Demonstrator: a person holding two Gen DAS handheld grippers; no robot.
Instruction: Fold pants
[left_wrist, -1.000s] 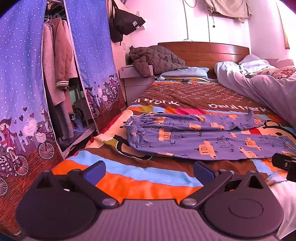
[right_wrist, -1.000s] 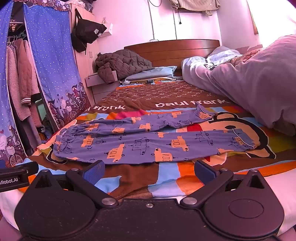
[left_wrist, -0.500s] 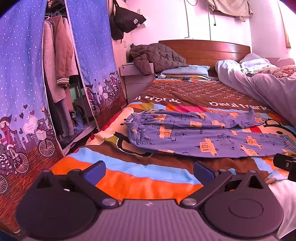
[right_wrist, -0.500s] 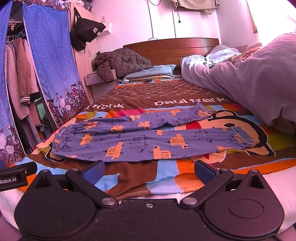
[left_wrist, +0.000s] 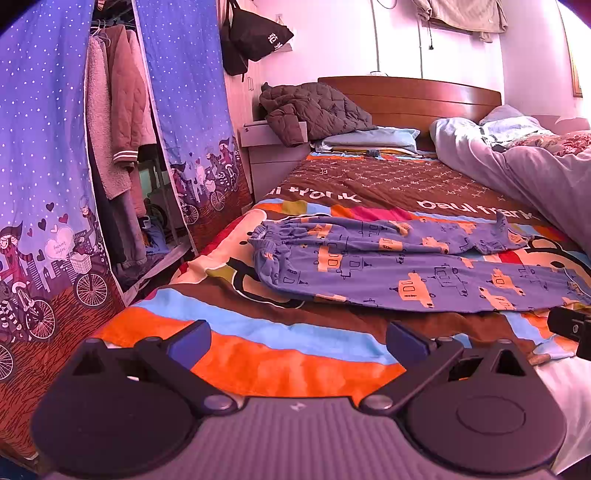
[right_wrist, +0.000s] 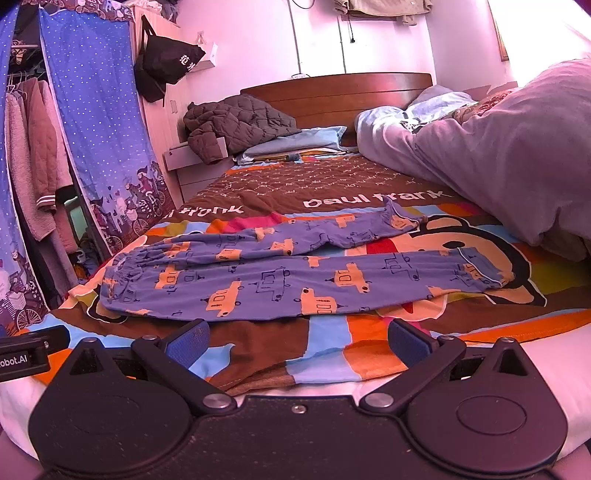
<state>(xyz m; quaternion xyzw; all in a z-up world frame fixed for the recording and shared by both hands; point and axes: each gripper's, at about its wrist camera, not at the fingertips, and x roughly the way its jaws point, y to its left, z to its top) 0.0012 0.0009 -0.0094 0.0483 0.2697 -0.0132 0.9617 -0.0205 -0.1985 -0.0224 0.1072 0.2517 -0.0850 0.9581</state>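
Note:
Blue pants (left_wrist: 399, 266) (right_wrist: 288, 273) printed with orange cars lie spread flat on the colourful bedspread, waistband to the left, both legs running right. The far leg's cuff is curled up. My left gripper (left_wrist: 297, 339) hovers open over the bed's near edge, short of the waistband end. Near the same edge my right gripper (right_wrist: 297, 338) is open too, just in front of the near leg. Neither holds anything. The right gripper's body shows at the left view's right edge.
A striped cartoon bedspread (right_wrist: 332, 354) covers the bed. A bunched lilac duvet (right_wrist: 517, 166) fills the right side. Pillows and a brown quilted jacket (left_wrist: 314, 107) lie by the wooden headboard. A blue wardrobe curtain (left_wrist: 44, 184) with hanging clothes stands close on the left.
Both grippers have crept slightly forward toward the pants. Jaws stay open and the pants have not moved.

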